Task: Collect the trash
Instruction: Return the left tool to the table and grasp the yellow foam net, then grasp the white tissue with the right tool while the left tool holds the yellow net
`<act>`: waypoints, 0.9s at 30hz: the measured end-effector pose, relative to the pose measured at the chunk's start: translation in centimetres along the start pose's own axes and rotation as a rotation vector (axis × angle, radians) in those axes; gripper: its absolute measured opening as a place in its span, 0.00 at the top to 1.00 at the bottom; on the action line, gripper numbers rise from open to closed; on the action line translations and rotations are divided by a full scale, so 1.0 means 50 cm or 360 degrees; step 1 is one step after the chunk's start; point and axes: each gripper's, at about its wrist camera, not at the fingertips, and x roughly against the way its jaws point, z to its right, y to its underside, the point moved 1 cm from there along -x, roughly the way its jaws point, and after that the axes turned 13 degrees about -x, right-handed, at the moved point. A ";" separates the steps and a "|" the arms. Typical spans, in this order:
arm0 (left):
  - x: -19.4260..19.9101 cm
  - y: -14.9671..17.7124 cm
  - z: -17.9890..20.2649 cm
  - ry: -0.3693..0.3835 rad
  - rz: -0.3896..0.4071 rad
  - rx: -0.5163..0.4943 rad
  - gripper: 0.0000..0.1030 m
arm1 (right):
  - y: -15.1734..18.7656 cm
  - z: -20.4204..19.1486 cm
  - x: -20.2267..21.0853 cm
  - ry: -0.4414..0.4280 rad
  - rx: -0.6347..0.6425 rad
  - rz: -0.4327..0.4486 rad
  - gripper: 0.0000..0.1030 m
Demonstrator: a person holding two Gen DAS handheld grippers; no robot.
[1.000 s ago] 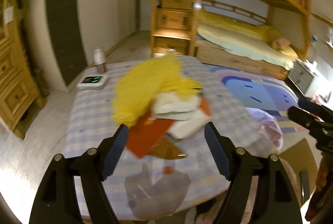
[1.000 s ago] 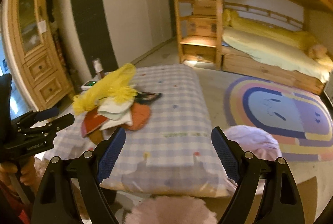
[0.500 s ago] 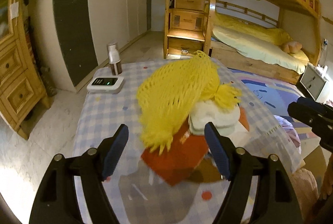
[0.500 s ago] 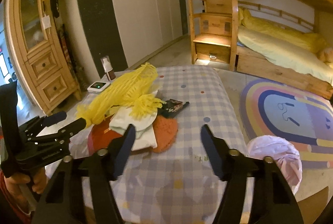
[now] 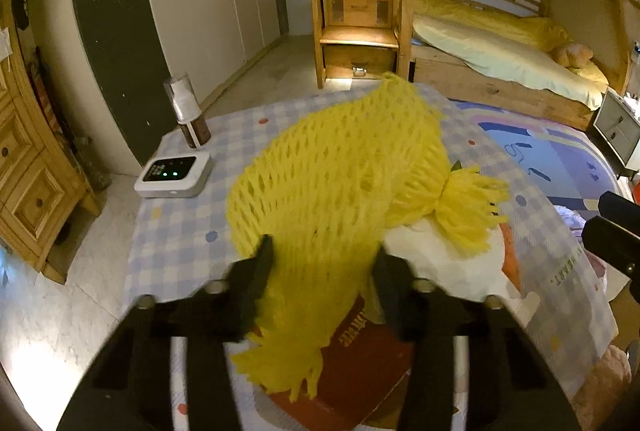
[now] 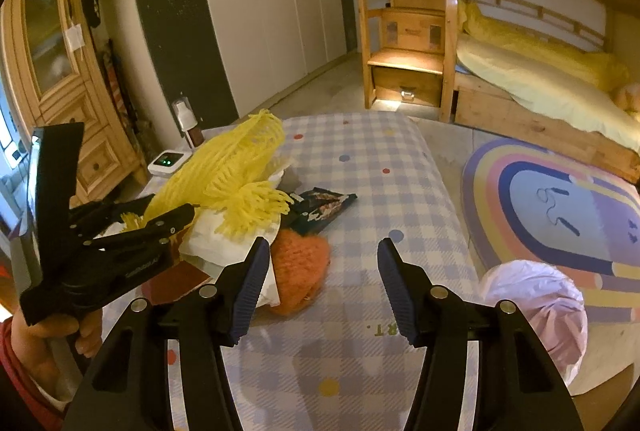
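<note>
Trash heap on checked surface (image 6: 360, 159), none collected yet. Left gripper (image 5: 322, 263): jaws just narrowed onto yellow foam net (image 5: 340, 175) topping the heap. Right gripper (image 6: 320, 267): jaws half-spread, empty. Pending: orange net (image 6: 300, 271), dark wrapper (image 6: 324, 207), red carton (image 5: 360, 363).

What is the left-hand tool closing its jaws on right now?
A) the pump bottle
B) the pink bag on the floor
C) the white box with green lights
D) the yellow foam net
D: the left gripper has just been closing, and the yellow foam net sits pinched between its jaws, while the right gripper is open with nothing between its jaws.
</note>
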 end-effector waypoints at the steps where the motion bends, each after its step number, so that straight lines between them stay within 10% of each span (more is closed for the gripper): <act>1: 0.003 0.000 -0.003 0.0010 0.0005 0.0014 0.82 | 0.000 0.000 0.000 0.0001 0.0000 0.0002 0.45; 12: 0.148 0.036 -0.110 0.0137 0.0442 0.0372 0.88 | 0.004 -0.019 0.027 -0.0054 0.0024 0.0041 0.40; 27: 0.160 0.087 -0.171 0.0093 0.0399 0.0588 0.87 | 0.031 -0.119 -0.040 -0.0138 0.0260 -0.0063 0.41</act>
